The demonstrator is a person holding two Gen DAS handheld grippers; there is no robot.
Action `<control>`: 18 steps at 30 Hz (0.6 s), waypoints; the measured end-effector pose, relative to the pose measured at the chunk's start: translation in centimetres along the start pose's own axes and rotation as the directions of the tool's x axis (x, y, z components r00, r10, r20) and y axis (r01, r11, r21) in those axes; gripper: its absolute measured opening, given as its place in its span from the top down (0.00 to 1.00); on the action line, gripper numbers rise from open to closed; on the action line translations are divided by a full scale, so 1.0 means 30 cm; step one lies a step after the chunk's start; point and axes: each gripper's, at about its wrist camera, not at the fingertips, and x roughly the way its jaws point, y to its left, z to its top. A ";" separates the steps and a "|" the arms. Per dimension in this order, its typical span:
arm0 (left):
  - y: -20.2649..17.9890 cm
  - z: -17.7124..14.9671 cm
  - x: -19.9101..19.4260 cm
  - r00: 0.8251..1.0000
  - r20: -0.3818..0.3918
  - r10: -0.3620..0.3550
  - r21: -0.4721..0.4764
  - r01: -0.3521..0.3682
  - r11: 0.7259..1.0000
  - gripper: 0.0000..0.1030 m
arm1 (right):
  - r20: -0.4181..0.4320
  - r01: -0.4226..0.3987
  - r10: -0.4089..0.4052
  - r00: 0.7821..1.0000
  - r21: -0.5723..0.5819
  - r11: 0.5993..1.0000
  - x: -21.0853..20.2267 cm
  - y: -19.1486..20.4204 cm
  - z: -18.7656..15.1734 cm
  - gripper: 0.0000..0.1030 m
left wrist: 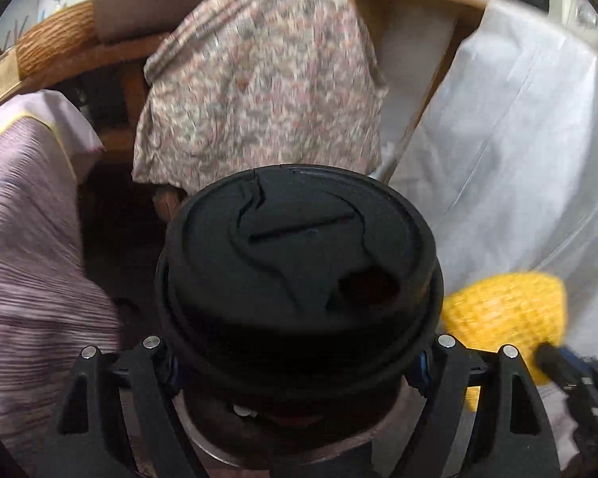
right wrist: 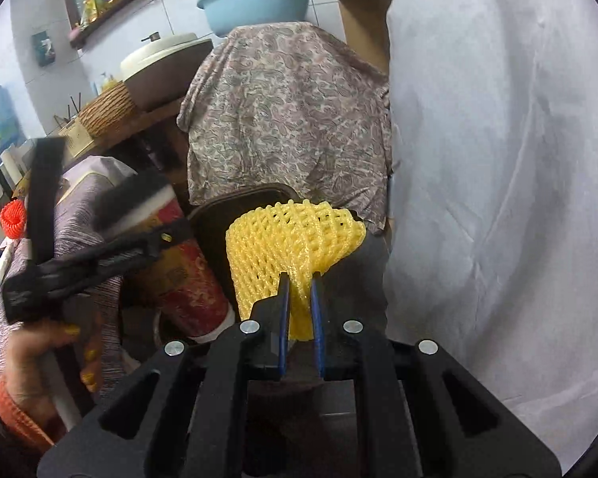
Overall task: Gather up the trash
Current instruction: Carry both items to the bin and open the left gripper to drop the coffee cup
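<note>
Yellow foam net sleeve (right wrist: 295, 247): pinched at its lower end between the blue pads (right wrist: 318, 318) of the right gripper (right wrist: 299, 314), jaws nearly together, mesh fanning upward above the tips. Behind it, a dark bin rim (right wrist: 235, 203) is partly visible.

Paper cup (right wrist: 179, 263), red with a black lid (left wrist: 299, 255): clamped across its body by the left gripper (left wrist: 299, 366), jaws standing wide, pads pressed on either side just under the lid. Cup tilted, lid end up-left in the right wrist view. A hand (right wrist: 40, 358) with yellow-painted nails holds that gripper's handle.

Both items held side by side, net sleeve to the cup's right.

Surroundings: paisley cloth (right wrist: 287, 119) draped over something straight ahead, blue basin (right wrist: 257, 4) on top; white sheet (right wrist: 498, 159) at right; woven basket (right wrist: 107, 109) on a wooden shelf at left
</note>
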 end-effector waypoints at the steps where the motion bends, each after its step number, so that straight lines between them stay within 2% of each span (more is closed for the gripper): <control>1: -0.008 -0.006 0.024 1.000 -0.018 0.018 0.016 -0.018 1.000 0.22 | -0.001 0.000 0.000 1.000 0.002 1.000 0.002 -0.003 -0.002 0.89; 5: -0.022 -0.024 0.093 0.994 -0.089 0.060 0.048 -0.056 0.997 0.19 | -0.009 0.000 0.000 1.000 0.010 1.000 0.010 -0.014 -0.009 0.89; 9: -0.009 -0.051 0.132 0.988 -0.142 0.067 0.055 -0.059 0.997 0.17 | -0.018 0.003 -0.003 1.000 0.018 1.000 0.022 -0.023 -0.012 0.89; 12: 0.005 -0.050 0.136 0.988 -0.141 0.064 0.042 -0.059 0.997 0.11 | -0.026 0.005 -0.004 1.000 0.019 1.000 0.032 -0.024 -0.016 0.89; 14: 0.001 -0.050 0.126 0.988 -0.144 0.048 0.044 -0.042 0.998 0.09 | -0.029 0.006 -0.005 1.000 0.021 1.000 0.037 -0.024 -0.018 0.89; 16: -0.006 -0.044 0.107 0.989 -0.127 0.074 0.053 -0.068 0.996 0.09 | -0.032 0.007 -0.006 0.999 0.019 1.000 0.040 -0.023 -0.018 0.89; 18: -0.011 -0.041 0.080 0.992 -0.110 0.067 0.043 -0.063 0.997 0.09 | -0.031 0.007 -0.006 0.999 0.016 1.000 0.047 -0.020 -0.014 0.89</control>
